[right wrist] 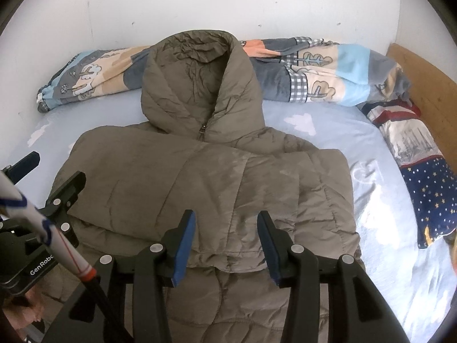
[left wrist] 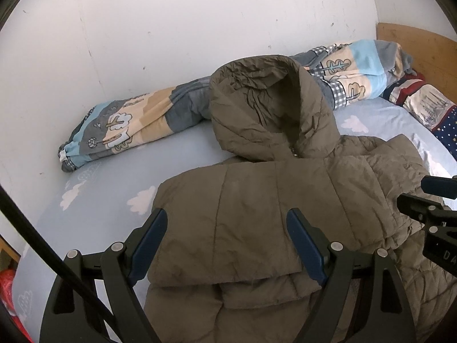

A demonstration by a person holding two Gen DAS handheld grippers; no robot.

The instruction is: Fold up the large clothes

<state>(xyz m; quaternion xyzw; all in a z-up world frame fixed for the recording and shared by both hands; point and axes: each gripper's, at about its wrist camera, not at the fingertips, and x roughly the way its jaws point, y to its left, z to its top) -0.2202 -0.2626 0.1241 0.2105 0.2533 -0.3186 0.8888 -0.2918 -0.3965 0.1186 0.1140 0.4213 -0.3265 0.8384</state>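
An olive-brown hooded puffer jacket [left wrist: 257,200] [right wrist: 205,177] lies front up on the light blue cloud-print sheet [left wrist: 94,200] [right wrist: 371,194]. Its hood points toward the wall, and both sleeves are folded across its chest. My left gripper [left wrist: 225,214] hovers over the left folded sleeve with jaws wide apart and nothing pinched; it also shows at the left edge of the right wrist view [right wrist: 57,168]. My right gripper [right wrist: 226,215] stands over the right folded sleeve, its blue pads [right wrist: 185,245] apart and not pressing on the fabric. Part of the right gripper [left wrist: 422,197] shows at the right of the left wrist view.
A rolled patterned quilt [left wrist: 128,125] [right wrist: 314,74] lies along the white wall behind the hood. A star-print pillow [right wrist: 428,194] and a wooden headboard [right wrist: 428,85] are on the right. Something red [left wrist: 8,285] sits off the bed's left edge. A black cable [left wrist: 42,245] crosses the lower left.
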